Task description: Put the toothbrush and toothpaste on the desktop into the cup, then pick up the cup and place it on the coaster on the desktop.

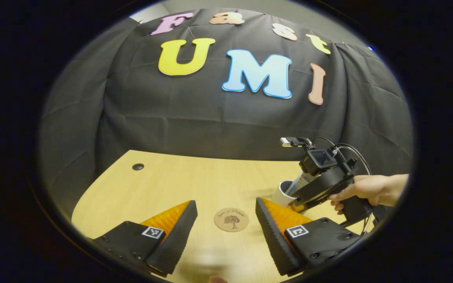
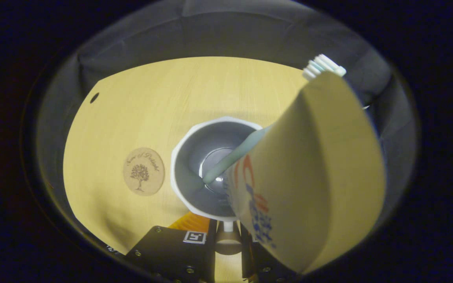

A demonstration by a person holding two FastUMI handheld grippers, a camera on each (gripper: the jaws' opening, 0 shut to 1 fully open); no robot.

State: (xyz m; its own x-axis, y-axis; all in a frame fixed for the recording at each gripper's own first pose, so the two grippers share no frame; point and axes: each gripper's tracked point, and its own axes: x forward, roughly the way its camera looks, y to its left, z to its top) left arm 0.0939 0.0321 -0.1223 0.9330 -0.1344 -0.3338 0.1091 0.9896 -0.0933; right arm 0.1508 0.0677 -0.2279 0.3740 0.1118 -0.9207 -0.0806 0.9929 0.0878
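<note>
Left gripper [image 1: 226,228]: fingers spread wide, nothing between them, held above the desktop [image 1: 195,181]. In the left gripper view the coaster [image 1: 231,219] lies flat between the two fingers, touching neither.

Coaster: round, thin, cork-toned disc with a small tree motif and a line of script printed on its face.

Right gripper [image 2: 228,230]: in the right gripper view its fingers are closed in on the near wall of the cup [image 2: 193,165], one finger on each side of that wall, at the 6 o'clock edge of the rim. In the left gripper view the same gripper sits at 3 o'clock, held by a hand [image 1: 362,188], tilted down over the cup.

Cup: white, faceted rim, grey interior with a shiny round base. It stands upright on the desktop, just beside the coaster and apart from it; the coaster lies at the cup's 9 o'clock in the right gripper view.

Toothbrush [image 2: 234,155]: pale green handle, foot resting at the cup base, shaft leaning toward 2 o'clock, white and teal bristles clear of the rim.

Toothpaste [image 2: 313,173]: broad tube with red and blue print, standing in the cup, leaning over the rim at 4 o'clock and covering part of the brush shaft
</note>
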